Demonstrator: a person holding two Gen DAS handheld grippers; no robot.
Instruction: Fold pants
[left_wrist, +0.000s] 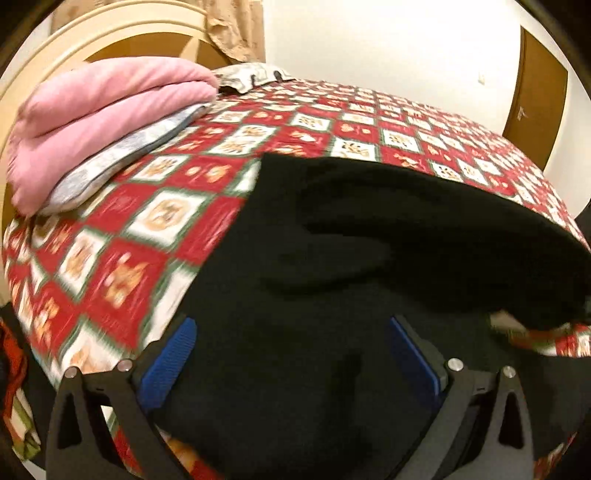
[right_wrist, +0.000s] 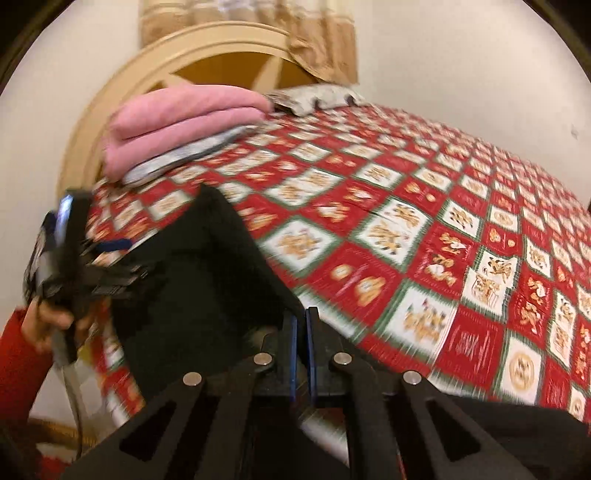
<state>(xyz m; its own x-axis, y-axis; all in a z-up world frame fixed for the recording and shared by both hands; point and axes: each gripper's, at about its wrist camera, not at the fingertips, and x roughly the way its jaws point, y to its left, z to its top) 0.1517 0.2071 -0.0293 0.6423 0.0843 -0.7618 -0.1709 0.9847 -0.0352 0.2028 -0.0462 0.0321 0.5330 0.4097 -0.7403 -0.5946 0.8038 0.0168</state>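
Black pants (left_wrist: 369, 240) lie on the red patterned bedspread (left_wrist: 129, 229), bunched near the front edge. My left gripper (left_wrist: 295, 354) is open, its blue pads (left_wrist: 170, 358) wide apart over the black cloth near the bed's edge. In the right wrist view the pants (right_wrist: 199, 273) stand up in a lifted fold at the left. My right gripper (right_wrist: 301, 339) is shut on the edge of the pants. The left gripper (right_wrist: 74, 266) shows there at the left, held by a hand in a red sleeve.
A folded pink blanket (left_wrist: 103, 122) rests on a pillow at the head of the bed by the cream headboard (right_wrist: 177, 59). A brown door (left_wrist: 535, 96) stands at the right. The bedspread (right_wrist: 443, 240) stretches to the right.
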